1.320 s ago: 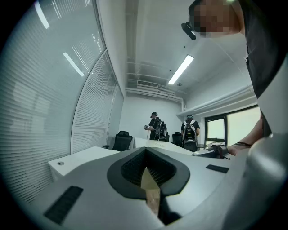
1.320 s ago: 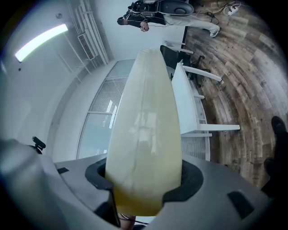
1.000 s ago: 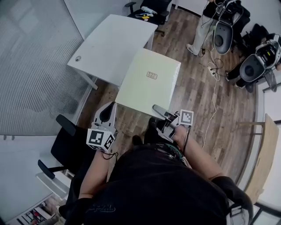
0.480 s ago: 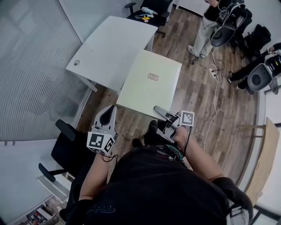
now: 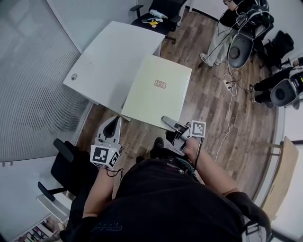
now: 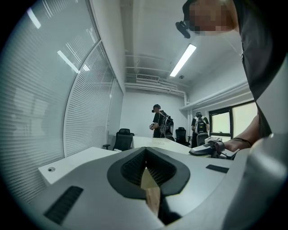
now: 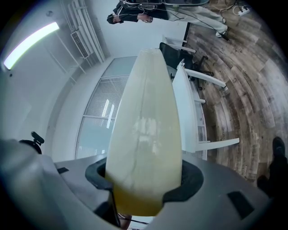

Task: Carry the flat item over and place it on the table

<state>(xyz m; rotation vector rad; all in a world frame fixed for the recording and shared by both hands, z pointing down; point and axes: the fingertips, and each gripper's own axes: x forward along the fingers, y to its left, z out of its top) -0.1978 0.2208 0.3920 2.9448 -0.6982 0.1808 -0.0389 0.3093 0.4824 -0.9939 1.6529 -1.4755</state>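
One pale cream flat square board (image 5: 158,92) hangs over the floor right by one white table (image 5: 109,56), left gripper (image 5: 114,121) and right gripper (image 5: 167,121) both clamped on its near edge; its one small label (image 5: 160,84) is unreadable

Office room.
White table (image 5: 111,59), swivel chairs (image 5: 166,10), slatted blinds (image 5: 28,94) on glass walls, plank floor (image 5: 222,99).

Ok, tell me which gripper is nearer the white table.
Left. Both hold the flat board; the left gripper sits just short of the white table, the right gripper farther right over the floor.
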